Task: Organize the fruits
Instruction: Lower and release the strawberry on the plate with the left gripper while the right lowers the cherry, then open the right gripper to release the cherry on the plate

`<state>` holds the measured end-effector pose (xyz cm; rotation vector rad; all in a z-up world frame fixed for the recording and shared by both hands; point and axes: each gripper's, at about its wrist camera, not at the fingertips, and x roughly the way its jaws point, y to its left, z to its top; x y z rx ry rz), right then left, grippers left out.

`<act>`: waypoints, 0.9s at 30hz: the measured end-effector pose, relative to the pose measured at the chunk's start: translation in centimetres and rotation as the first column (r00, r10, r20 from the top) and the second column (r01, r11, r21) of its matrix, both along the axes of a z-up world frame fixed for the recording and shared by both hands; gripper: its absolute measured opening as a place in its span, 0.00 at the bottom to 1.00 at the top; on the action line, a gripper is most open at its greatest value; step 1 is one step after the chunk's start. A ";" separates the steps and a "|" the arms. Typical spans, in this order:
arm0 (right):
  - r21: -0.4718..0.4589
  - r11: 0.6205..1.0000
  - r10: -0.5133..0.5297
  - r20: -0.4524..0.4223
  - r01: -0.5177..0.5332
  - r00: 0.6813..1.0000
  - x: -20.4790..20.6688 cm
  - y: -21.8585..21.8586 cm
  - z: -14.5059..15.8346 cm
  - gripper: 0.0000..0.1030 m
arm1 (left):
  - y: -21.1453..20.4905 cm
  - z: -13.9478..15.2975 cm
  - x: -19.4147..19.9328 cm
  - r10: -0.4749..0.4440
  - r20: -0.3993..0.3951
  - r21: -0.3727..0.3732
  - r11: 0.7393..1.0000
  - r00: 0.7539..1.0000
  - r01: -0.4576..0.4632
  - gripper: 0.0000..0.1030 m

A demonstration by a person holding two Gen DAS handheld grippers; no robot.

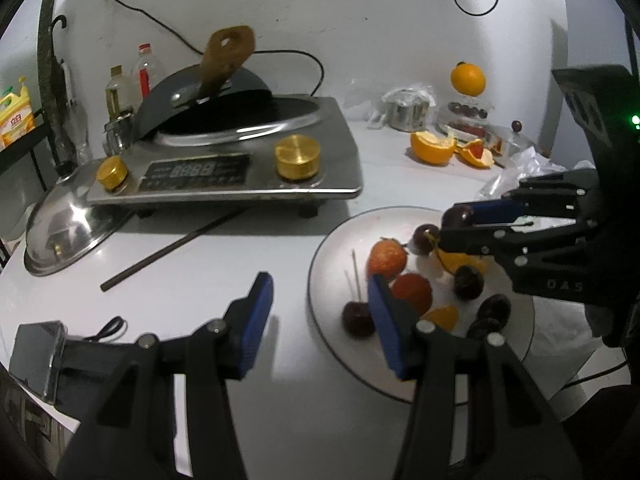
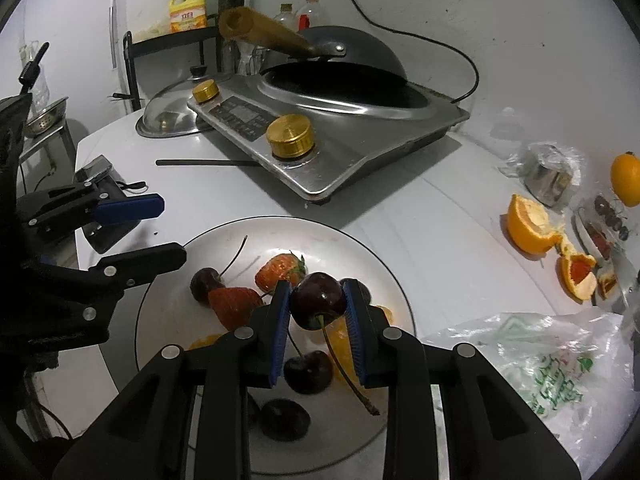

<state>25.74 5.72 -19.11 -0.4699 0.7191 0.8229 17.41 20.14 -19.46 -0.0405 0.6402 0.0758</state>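
A white plate (image 2: 384,276) on the white table holds two strawberries (image 2: 282,272), several dark cherries (image 2: 308,372) and orange segments (image 1: 442,316). My right gripper (image 2: 316,300) is shut on a dark cherry (image 2: 318,298) and holds it just above the plate; it also shows in the left wrist view (image 1: 456,226). My left gripper (image 1: 320,292) is open and empty at the plate's left edge, one finger over the plate; it also shows in the right wrist view (image 2: 172,230).
An induction cooker (image 1: 224,172) with a wok stands behind the plate, a steel lid (image 1: 64,228) and a chopstick (image 1: 172,248) beside it. Orange peel (image 2: 532,228), a whole orange (image 1: 467,79), a second fruit dish (image 2: 608,220) and a plastic bag (image 2: 552,360) lie at the right.
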 end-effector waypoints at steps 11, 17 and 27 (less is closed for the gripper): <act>-0.019 1.000 0.000 -0.026 -0.001 1.000 0.3 1.2 -1.5 0.28 | 0.7 -0.4 -0.4 0.010 -0.003 -0.006 1.000 1.000 -0.010 0.49; -0.016 1.000 -0.004 -0.034 0.004 0.999 0.4 1.1 -1.6 0.28 | 0.5 -0.4 -0.5 0.007 -0.006 -0.006 1.000 1.000 -0.007 0.49; -0.010 1.000 -0.012 -0.034 0.012 0.999 0.3 0.7 -1.4 0.33 | -0.1 0.0 -0.7 0.008 0.000 0.015 1.000 1.000 -0.008 0.49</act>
